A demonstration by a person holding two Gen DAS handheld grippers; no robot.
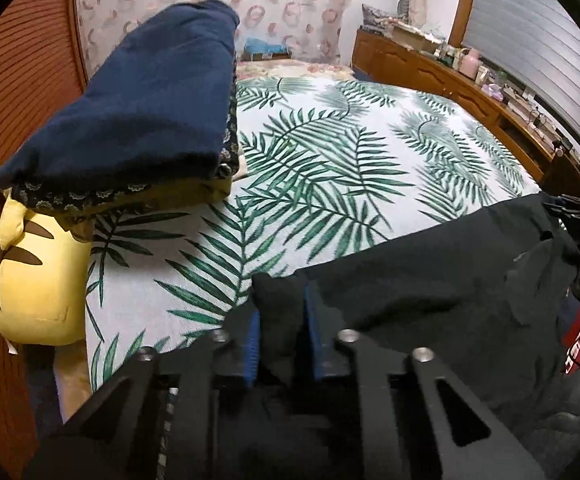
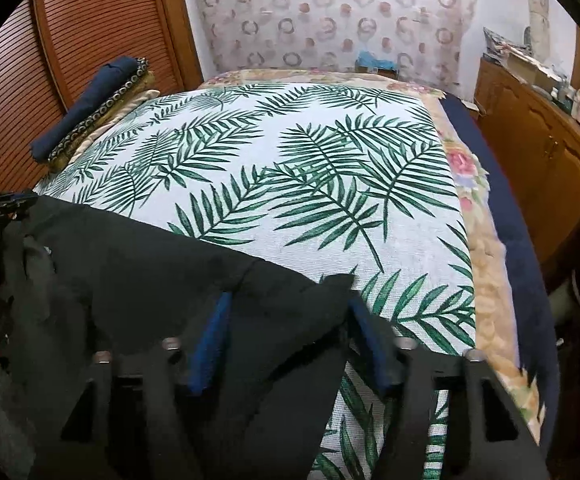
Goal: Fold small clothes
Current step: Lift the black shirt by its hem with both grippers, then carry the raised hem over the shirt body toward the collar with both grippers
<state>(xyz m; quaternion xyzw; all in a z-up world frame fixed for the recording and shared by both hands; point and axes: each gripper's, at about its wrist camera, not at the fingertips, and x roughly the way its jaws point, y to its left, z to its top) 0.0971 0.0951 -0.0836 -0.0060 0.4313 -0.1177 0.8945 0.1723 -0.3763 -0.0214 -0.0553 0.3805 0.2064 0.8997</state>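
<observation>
Pinching the black garment (image 1: 429, 264) — left gripper (image 1: 280, 312); right gripper (image 2: 290, 312) straddles it, contact unclear.

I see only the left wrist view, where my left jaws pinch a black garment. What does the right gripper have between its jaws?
Observer: A corner of the black garment lies between the blue pads of the right gripper. The jaws stand apart, and I cannot tell whether they press on it.
Operator: What lies to the right of that corner?
Observer: Only the leaf-print cover shows there, then a floral blanket past its edge.
</observation>
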